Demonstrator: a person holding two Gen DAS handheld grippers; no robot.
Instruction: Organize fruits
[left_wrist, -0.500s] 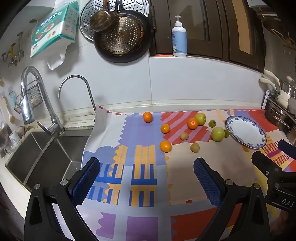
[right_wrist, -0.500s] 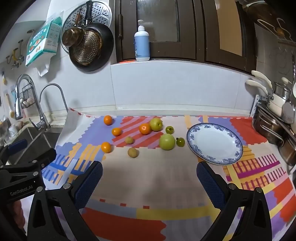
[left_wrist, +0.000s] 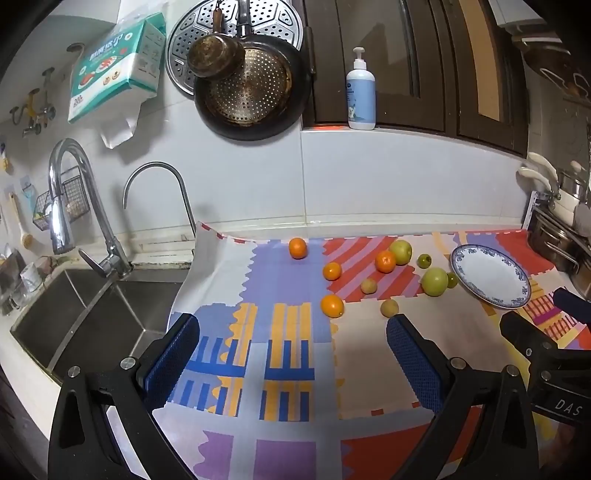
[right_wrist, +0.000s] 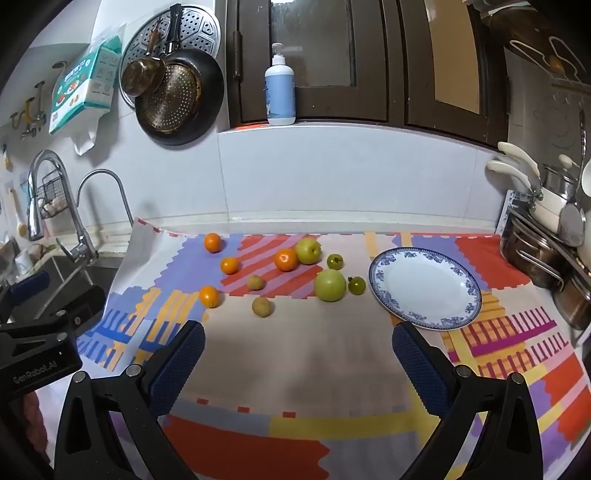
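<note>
Blue-padded jaws on both tools stand fully apart with nothing between them. The left gripper (left_wrist: 291, 354) hovers over the patterned mat (left_wrist: 288, 373) near the sink (left_wrist: 92, 314); the right gripper (right_wrist: 299, 358) hovers over the mat's pale centre panel, short of the fruit.

Fruit location: all pieces lie loose on the mat, none on the plate (right_wrist: 424, 288), which sits bare at the right. Four oranges (right_wrist: 286, 259) are scattered to the left and centre. Two green apples are present: the larger apple (right_wrist: 330, 285) lies near the plate rim, the smaller apple (right_wrist: 308, 251) touches an orange. Two small green fruits (right_wrist: 357, 285) and two small brownish fruits (right_wrist: 262, 306) lie among them.

Assessment: sorting has not begun.

Risks noted:
- Round fruit on a flat mat may roll if a pad nudges it before closing; the nearest orange (left_wrist: 332, 305) could travel towards the sink.
- The apple and orange in contact leave little room for a finger, so one may be knocked while the other is taken.
- The small green fruit sits just beside the larger apple and may be displaced.
- The plate is shallow-rimmed; fruit released high may roll off.
- The two tools work close together and could collide.
</note>
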